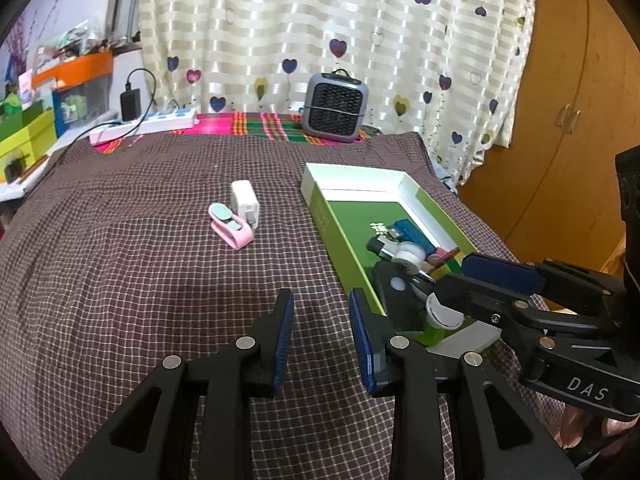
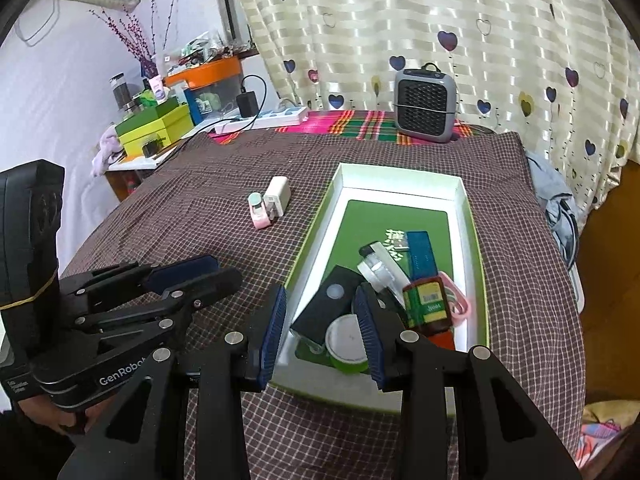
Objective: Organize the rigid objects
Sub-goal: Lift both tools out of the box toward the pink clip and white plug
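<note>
A green box with a white rim [image 1: 352, 171] [image 2: 400, 178] lies on the checked cloth and holds several small items: a black block [image 2: 332, 308], a green-rimmed round tin [image 2: 346, 344], a blue stick [image 2: 420, 256], a green and red packet [image 2: 430, 308]. A white charger [image 1: 245, 198] [image 2: 277, 195] and a pink clip [image 1: 231, 226] [image 2: 259, 210] lie on the cloth to the box's left. My left gripper [image 1: 321, 338] is open and empty over the cloth by the box's near left corner. My right gripper [image 2: 320, 334] is open and empty above the box's near end.
A grey mini heater [image 1: 335, 106] [image 2: 425, 105] stands at the far edge. A white power strip [image 1: 144, 125] with a black adapter lies at the far left. Stacked green boxes [image 2: 154, 128] and clutter sit on a side table. A wooden cupboard [image 1: 560, 128] is on the right.
</note>
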The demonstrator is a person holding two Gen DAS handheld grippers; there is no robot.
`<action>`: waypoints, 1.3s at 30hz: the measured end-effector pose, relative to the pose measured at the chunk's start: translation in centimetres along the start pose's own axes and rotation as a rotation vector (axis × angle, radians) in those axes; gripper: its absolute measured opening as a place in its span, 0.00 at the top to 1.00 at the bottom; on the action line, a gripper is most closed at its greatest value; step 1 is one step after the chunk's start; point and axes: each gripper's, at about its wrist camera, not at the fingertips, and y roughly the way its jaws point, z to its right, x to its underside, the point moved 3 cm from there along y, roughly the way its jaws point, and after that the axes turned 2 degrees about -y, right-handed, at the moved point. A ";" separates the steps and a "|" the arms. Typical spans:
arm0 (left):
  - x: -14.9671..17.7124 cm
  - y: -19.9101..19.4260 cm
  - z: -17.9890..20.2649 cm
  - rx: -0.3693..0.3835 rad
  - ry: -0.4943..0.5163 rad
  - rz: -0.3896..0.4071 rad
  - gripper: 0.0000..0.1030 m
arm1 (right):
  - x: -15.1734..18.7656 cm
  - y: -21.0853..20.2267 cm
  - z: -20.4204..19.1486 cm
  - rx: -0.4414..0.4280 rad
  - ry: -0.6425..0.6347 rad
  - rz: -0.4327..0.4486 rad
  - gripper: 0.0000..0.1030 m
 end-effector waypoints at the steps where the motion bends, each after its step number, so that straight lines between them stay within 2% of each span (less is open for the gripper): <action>1: -0.1 0.1 -0.2 -0.003 -0.001 -0.002 0.74 | -0.1 0.1 -0.1 -0.001 -0.004 0.001 0.63; 14: -1.3 1.4 -2.9 -0.037 -0.049 -0.016 0.73 | -1.8 1.7 -1.7 -0.040 -0.040 0.024 0.59; 24: -2.8 3.6 -6.3 -0.041 -0.169 -0.035 0.65 | -2.6 3.5 -2.2 -0.084 -0.056 0.007 0.59; 30: -4.0 5.5 -6.9 -0.052 -0.207 -0.059 0.61 | -3.2 4.3 -2.0 -0.093 -0.057 0.002 0.59; 34: -4.3 7.3 -7.0 -0.087 -0.202 -0.096 0.60 | -3.5 4.7 -1.7 -0.098 -0.055 0.004 0.59; 39: -5.1 8.5 -7.1 -0.139 -0.187 -0.095 0.60 | -3.6 5.1 -1.5 -0.105 -0.045 0.000 0.59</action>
